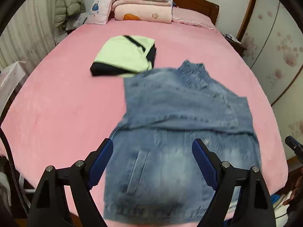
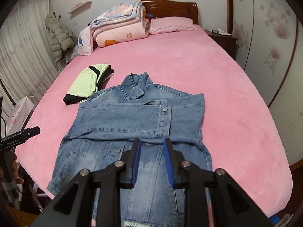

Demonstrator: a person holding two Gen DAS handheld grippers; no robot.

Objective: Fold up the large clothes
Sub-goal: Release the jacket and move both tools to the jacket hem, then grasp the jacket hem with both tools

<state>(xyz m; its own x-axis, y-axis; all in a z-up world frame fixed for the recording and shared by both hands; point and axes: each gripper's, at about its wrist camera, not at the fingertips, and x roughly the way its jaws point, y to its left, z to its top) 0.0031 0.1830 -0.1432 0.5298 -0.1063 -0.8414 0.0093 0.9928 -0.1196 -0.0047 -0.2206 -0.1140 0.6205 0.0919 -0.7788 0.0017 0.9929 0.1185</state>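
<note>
The denim jacket [image 2: 132, 132] lies on the pink bed [image 2: 208, 75], sleeves folded across, just beside the green folded shirt [image 2: 85, 83]. Both the left gripper [image 1: 152, 147] and the right gripper [image 2: 152, 143] hang above it with jaws apart, holding nothing. I think the loose sleeves can slide open if the next grasp takes only one layer.

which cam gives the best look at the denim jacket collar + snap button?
Right wrist view. The denim jacket is sharp there: the collar stands clear and the snap button is plainly visible. The left wrist view shows the same jacket motion-blurred; the collar is smeared and no button can be made out.
</note>
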